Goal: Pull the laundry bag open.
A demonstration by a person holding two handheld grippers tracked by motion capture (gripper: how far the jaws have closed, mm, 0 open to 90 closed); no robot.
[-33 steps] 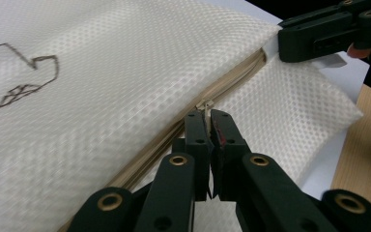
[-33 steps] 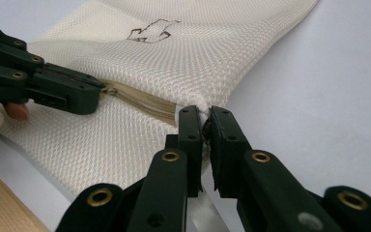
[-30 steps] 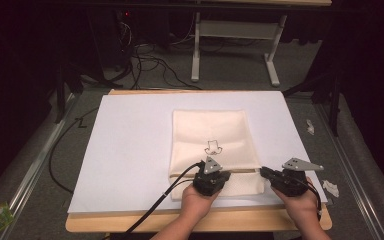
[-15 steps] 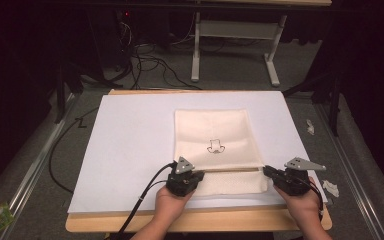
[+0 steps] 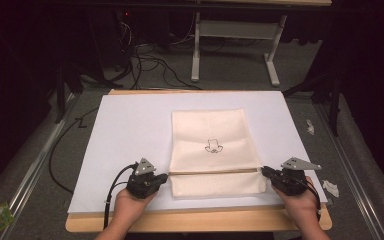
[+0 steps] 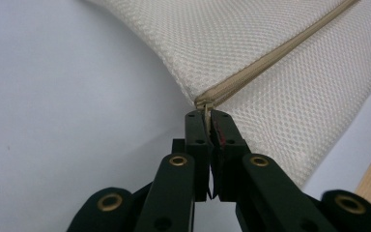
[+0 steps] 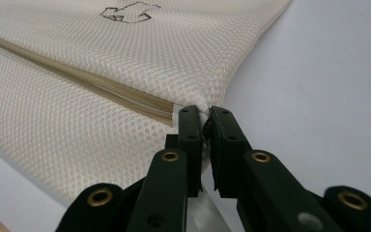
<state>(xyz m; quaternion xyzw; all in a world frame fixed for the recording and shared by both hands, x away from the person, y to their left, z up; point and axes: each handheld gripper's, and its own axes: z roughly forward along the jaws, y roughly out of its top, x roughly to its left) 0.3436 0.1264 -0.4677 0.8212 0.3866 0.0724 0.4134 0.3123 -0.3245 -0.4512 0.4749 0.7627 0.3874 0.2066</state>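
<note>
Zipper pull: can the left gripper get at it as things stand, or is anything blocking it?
Probably yes. The left gripper is already at the left end of the zipper on the mesh bag, jaws closed on what looks like the pull. Nothing lies between them.

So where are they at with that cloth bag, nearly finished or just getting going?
It looks close to done. The zip runs shut across the mesh bag, with its pull at the left end. In hand: the left gripper is pinched on that pull, and the right gripper clamps the bag's opposite edge. Left, probably: letting go with both.
</note>
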